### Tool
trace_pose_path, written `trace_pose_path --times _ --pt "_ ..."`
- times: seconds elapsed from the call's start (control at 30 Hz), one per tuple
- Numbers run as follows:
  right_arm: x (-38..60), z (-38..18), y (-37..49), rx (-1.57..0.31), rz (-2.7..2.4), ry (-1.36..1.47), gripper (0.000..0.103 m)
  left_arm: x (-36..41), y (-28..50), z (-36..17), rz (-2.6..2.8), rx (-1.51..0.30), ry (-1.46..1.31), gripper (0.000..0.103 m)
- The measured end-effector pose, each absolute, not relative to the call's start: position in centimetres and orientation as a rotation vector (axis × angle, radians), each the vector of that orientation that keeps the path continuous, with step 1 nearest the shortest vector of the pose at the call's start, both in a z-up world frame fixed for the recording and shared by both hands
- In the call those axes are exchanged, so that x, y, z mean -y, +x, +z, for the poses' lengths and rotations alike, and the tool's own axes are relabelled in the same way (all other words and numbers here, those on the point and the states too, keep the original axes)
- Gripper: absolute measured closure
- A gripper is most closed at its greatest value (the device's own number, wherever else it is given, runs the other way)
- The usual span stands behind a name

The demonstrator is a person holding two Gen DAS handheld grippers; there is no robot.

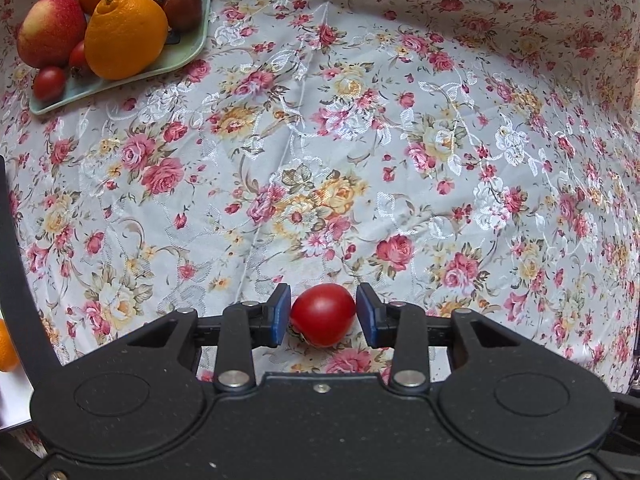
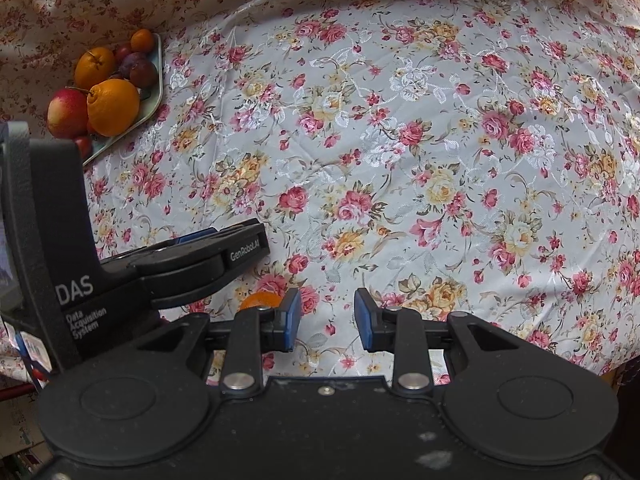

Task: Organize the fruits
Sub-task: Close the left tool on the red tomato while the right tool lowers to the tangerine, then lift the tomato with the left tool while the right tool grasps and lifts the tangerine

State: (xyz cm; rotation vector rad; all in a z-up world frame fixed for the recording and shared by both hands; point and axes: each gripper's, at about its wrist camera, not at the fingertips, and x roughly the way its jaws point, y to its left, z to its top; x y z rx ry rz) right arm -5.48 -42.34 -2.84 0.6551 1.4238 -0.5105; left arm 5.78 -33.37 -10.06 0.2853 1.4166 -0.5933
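Observation:
A small red tomato lies on the floral tablecloth between the blue pads of my left gripper. A thin gap shows beside the right pad, so the jaws stand open around it without pressing. My right gripper points down at bare cloth, open, with nothing between its fingers. A small orange fruit peeks out just behind its left finger. The pale green tray at the far left holds big oranges, an apple, dark plums and small tomatoes. The same tray shows in the right wrist view.
The left gripper's black body lies close to the left of my right gripper. Another orange sits at the left edge of the left wrist view beside something white. The flowered cloth hangs up behind the table.

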Motion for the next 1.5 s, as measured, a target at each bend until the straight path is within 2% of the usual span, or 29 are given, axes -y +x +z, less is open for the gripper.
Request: trace_pose_path --times 0.23,0.6,0.9,1.07,1.17,1.27,1.5 --pt "41.7 -3.5 -5.0 -1.441 -0.513 0.623 0.071 32.2 6.3 -10.1 -0.580 -1.460 0.236 0.060" --pt "39.7 -5.1 -2.9 -1.478 -0.463 0.613 0.071 26.9 9.4 -7.9 -0.376 -1.408 0.208 0.060" --pt "37.0 -8.8 -1.1 -1.585 -0.427 0.602 0.071 25.5 9.8 -5.3 -0.368 -1.348 0.174 0.060" --pt "35.6 -9.8 -0.7 -1.596 -0.495 0.480 0.061 24.7 9.7 -4.0 -0.375 -1.307 0.190 0.060" --pt "34.9 -10.8 -0.7 -1.601 -0.535 0.428 0.060 24.0 9.8 -3.4 -0.389 -1.294 0.181 0.060" --pt "35.2 -12.7 -0.9 -1.673 -0.517 0.475 0.061 23.3 10.1 -3.0 -0.388 -1.291 0.166 0.060" --pt "35.7 -12.7 -0.8 -1.666 -0.530 0.503 0.063 21.2 11.0 -2.4 -0.352 -1.292 0.121 0.060"
